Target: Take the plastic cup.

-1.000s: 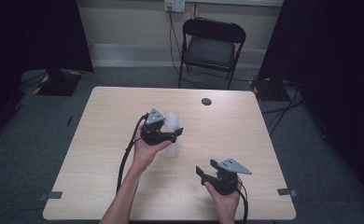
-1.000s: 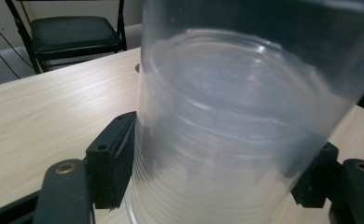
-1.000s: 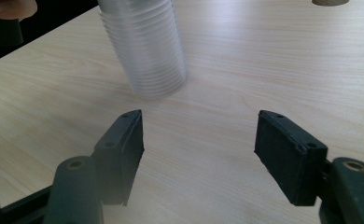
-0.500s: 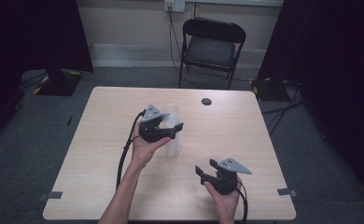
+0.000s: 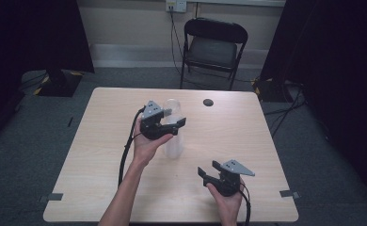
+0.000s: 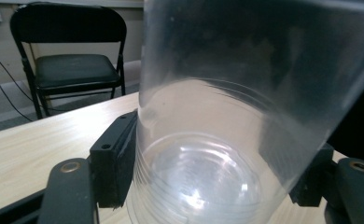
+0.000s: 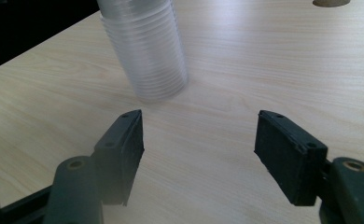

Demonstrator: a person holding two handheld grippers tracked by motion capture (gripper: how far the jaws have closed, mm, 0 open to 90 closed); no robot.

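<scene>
A clear, ribbed plastic cup stack [image 5: 174,127], tall and cylindrical, stands near the middle of the pale wood-grain tabletop [image 5: 101,165]. The left gripper [image 5: 165,123] has just been closing and its black pads clamp the stack's upper part. The right gripper [image 5: 209,170], near the front edge, gapes empty. A dark round disc [image 5: 208,102], perhaps a grommet, lies by the far edge; a black folding chair [image 5: 213,47] stands beyond.
</scene>
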